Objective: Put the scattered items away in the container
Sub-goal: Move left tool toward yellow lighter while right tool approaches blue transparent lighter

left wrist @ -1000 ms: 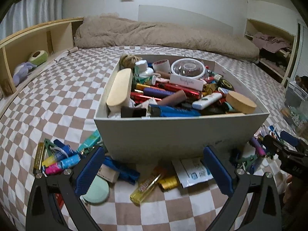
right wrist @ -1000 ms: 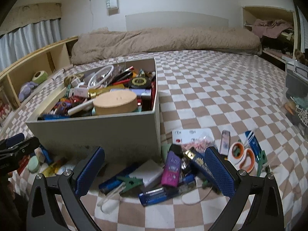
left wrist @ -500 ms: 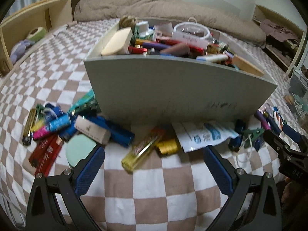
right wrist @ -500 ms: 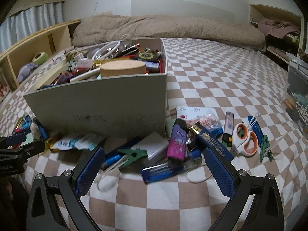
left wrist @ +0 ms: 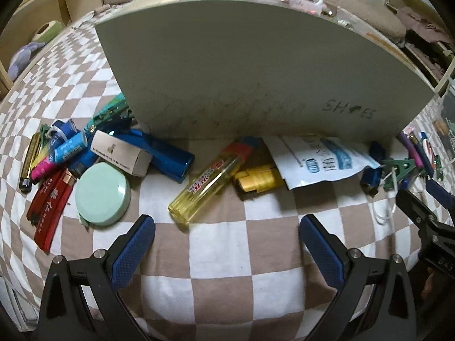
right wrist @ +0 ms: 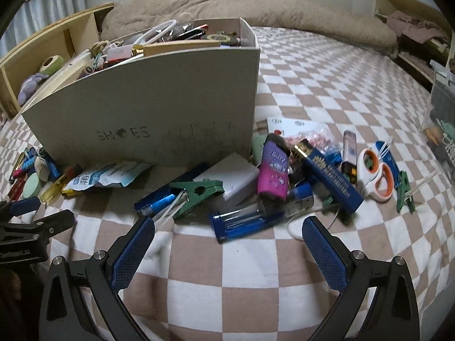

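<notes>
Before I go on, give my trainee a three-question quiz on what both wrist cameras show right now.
1. True or false: the left gripper is shut on the yellow lighter.
2. Which lies nearest the box's right corner: A) scissors, B) purple lighter, C) mint round case?
3. Fill in: the green clip lies partly on a ____ lighter.

Key: 1 false, both grippers are open and empty. 2 B. 3 blue.
</notes>
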A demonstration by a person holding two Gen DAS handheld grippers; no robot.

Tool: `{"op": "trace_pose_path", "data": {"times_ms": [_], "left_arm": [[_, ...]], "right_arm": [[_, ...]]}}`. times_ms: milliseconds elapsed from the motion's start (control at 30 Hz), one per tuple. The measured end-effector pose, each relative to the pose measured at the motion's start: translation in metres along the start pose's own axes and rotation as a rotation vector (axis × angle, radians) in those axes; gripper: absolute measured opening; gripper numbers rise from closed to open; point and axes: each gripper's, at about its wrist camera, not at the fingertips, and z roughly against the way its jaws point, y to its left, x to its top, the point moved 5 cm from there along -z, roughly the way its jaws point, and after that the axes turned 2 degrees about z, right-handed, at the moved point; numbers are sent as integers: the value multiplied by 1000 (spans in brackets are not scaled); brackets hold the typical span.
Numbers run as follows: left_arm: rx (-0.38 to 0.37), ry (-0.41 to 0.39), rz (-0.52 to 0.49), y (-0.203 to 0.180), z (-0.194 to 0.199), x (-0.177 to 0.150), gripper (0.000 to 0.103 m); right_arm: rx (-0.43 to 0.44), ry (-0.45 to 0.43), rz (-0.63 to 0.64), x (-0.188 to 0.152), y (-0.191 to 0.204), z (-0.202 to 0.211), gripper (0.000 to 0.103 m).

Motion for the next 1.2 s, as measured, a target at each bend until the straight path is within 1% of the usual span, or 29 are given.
{"op": "trace_pose_path", "data": {"times_ms": [100, 300, 433, 533, 600, 733, 867, 967, 1000, 1167, 1200], "left_arm": [[31, 1, -20, -3, -3, -1, 103], [42, 2, -24, -3, -6, -2, 103], [56, -22, -73, -6, -7, -5, 103], [51, -19, -69, -5, -7, -6, 103], [53, -20, -71, -5, -7, -6, 103], [50, -20, -69, -5, -6, -7, 103], [32, -16, -50, -3, -3, -6, 103], [-12, -16, -36, -2, 2, -7, 100], [-33, -19, -34, -3, 4, -8, 96], [-171, -22, -40, -12, 16, -13, 95], [-217, -16, -41, -15, 18, -15, 95]], "right_arm": [[-4, 16, -1, -2, 0, -2, 103], [8, 57, -21, -6, -3, -6, 103], [61, 81, -34, -8, -3, -6, 103], [95, 101, -42, -11, -5, -5, 103], [127, 104, -73, -13, -10, -3, 103], [204, 115, -131, -13, -19, -2, 103], [285, 143, -158, -9, -25, -2, 103], [340, 153, -183, -5, -30, -4, 103], [347, 154, -188, -4, -31, -5, 103], [325, 130, -195, 5, -34, -9, 103], [328, 126, -202, 6, -35, -9, 103]]}}
